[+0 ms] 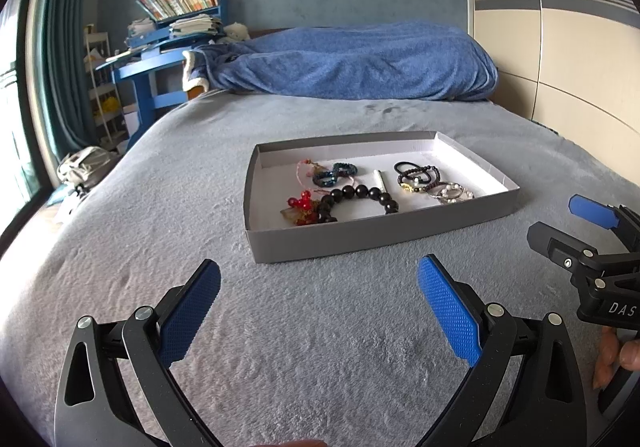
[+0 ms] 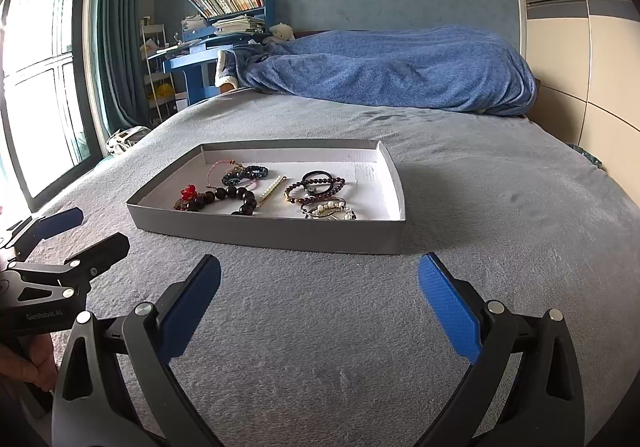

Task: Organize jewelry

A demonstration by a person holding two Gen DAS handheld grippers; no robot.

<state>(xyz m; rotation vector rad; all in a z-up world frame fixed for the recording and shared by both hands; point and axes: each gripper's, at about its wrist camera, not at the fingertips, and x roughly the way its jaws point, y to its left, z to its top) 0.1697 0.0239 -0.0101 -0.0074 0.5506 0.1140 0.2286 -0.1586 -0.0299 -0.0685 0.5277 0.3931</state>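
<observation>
A shallow grey cardboard tray (image 1: 360,237) (image 2: 276,235) lies on the grey bed cover. In it lie a large black bead bracelet (image 1: 360,197) (image 2: 236,197), a red bead charm (image 1: 298,203) (image 2: 188,192), a dark blue bead bracelet (image 1: 334,171) (image 2: 245,173), a pearl hair clip (image 1: 380,181) (image 2: 272,189), dark bead bracelets (image 1: 416,174) (image 2: 318,183) and pearl bangles (image 1: 450,193) (image 2: 330,209). My left gripper (image 1: 318,287) is open and empty, in front of the tray. My right gripper (image 2: 320,287) is open and empty, also in front of it.
A blue blanket (image 1: 360,63) (image 2: 392,67) is heaped at the bed's far end. A blue desk with books (image 1: 176,27) (image 2: 224,19) stands at the back left. A wardrobe (image 1: 560,27) is on the right, a window (image 2: 40,67) on the left.
</observation>
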